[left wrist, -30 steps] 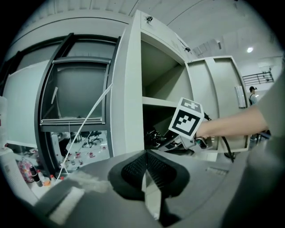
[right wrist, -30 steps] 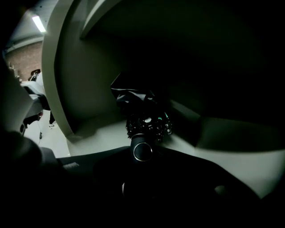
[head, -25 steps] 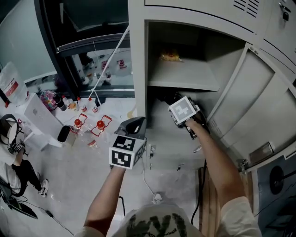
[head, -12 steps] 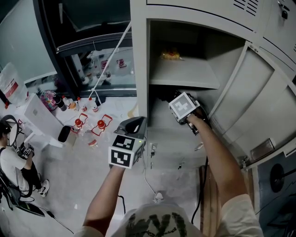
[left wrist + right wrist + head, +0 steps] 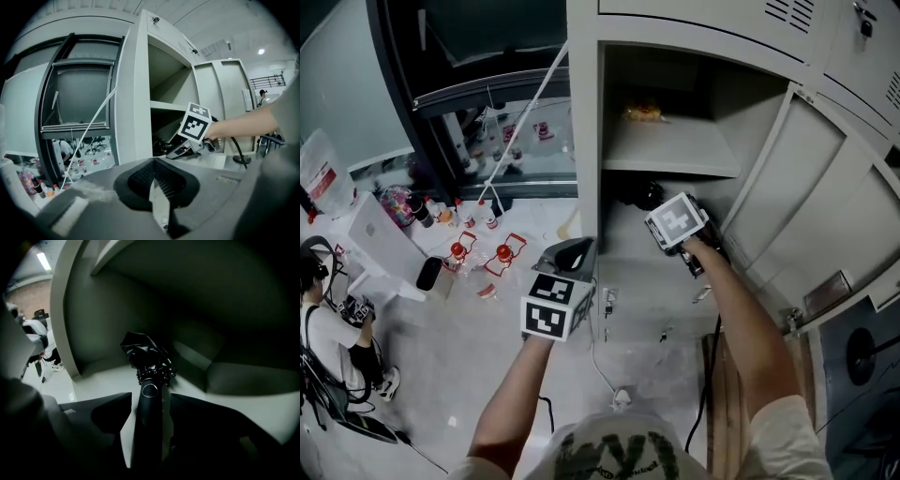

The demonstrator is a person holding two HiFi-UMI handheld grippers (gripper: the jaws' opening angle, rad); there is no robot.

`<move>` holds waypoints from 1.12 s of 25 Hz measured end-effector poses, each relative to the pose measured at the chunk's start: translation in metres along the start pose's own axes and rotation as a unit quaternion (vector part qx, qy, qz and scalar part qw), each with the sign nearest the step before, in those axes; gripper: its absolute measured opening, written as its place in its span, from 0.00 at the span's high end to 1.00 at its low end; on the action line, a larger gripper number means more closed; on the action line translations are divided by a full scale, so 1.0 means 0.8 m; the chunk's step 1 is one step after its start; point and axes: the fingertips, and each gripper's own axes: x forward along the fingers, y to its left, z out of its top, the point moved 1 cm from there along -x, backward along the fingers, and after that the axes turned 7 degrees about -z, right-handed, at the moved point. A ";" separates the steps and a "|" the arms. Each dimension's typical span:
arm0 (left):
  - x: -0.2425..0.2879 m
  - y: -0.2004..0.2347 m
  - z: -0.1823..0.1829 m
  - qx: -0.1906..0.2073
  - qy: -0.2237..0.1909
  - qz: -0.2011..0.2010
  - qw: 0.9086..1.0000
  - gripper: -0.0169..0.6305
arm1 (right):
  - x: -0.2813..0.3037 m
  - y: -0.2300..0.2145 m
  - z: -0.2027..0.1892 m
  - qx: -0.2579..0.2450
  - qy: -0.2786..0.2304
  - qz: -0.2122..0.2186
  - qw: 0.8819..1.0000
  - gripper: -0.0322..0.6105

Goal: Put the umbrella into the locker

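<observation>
Umbrella [image 5: 150, 376], folded and black, lies with its handle between the fingers [image 5: 110, 416] of the right gripper [image 5: 150, 398]. Those fingers have just been opening and now stand wide, with a pale strip of locker floor showing on each side of the handle, so neither pad presses on it. The bunched canopy end points away from the gripper toward the back corner. The umbrella rests on the floor of the lower compartment of the locker [image 5: 581, 122], under the shelf [image 5: 670, 150].

From the head view the right gripper's marker cube [image 5: 677, 222] sits at the mouth of that compartment, with the right arm [image 5: 741, 319] reaching in from below. A small yellowish packet [image 5: 644, 114] lies at the back of the shelf above. The locker door [image 5: 806, 206] hangs open to the right.

The left gripper [image 5: 153, 160] is held outside, in front of the locker's left edge, and its fingers are closed together with nothing between them.

Further out, on the room's floor [image 5: 459, 356] to the left, stand several bottles [image 5: 502, 253], and a person [image 5: 328, 323] sits at the far left edge.
</observation>
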 end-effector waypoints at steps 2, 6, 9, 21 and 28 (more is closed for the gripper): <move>0.000 -0.005 0.002 0.001 -0.001 -0.006 1.000 0.97 | -0.011 0.000 0.003 0.013 -0.012 0.002 1.000 0.54; -0.003 -0.017 0.006 0.001 0.001 -0.019 1.000 0.97 | -0.034 -0.002 0.007 0.042 -0.039 -0.005 0.998 0.54; -0.009 -0.022 0.009 -0.004 -0.003 -0.025 1.000 0.97 | -0.058 -0.005 0.015 0.065 -0.069 -0.016 0.995 0.54; -0.041 -0.025 0.014 -0.013 -0.023 -0.030 0.999 0.97 | -0.173 0.020 0.021 0.170 -0.175 -0.010 0.970 0.61; -0.073 -0.019 0.017 -0.019 -0.035 -0.023 0.999 0.97 | -0.232 0.055 0.008 0.203 -0.222 -0.019 0.953 0.68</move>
